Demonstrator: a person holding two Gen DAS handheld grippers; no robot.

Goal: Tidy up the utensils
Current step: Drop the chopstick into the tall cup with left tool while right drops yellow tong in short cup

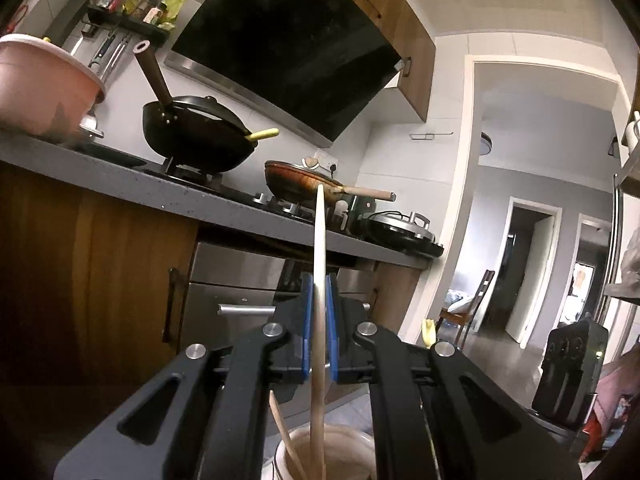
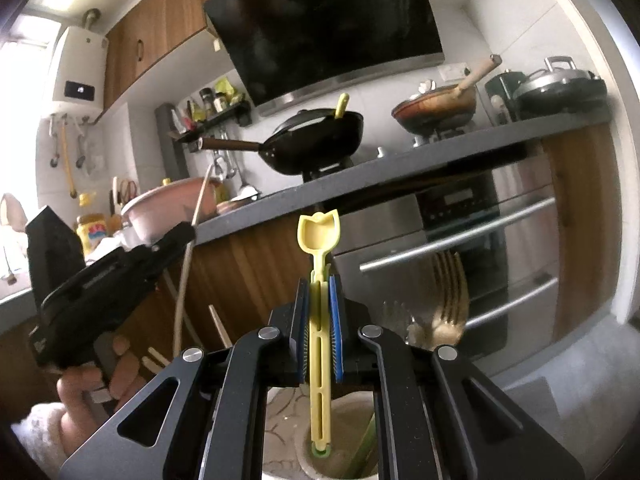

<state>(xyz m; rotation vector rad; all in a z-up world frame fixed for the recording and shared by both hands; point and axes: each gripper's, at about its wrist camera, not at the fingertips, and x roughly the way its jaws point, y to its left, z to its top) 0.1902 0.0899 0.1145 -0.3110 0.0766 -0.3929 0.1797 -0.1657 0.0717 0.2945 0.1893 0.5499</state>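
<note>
We see the left gripper point(image 1: 319, 320) with jaws clamped on an upright wooden stick point(image 1: 320, 240), its lower end in a pale cup point(image 1: 352, 446), black wok point(image 1: 198, 136) on the bench point(image 1: 120, 178) behind

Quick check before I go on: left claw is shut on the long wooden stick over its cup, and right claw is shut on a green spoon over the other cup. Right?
Not quite. The spoon in the right claw is pale yellow, not green, as the right wrist view shows. The rest holds: the left claw is shut on the wooden stick above its cup, and the spoon's handle reaches down into the other cup.
</note>
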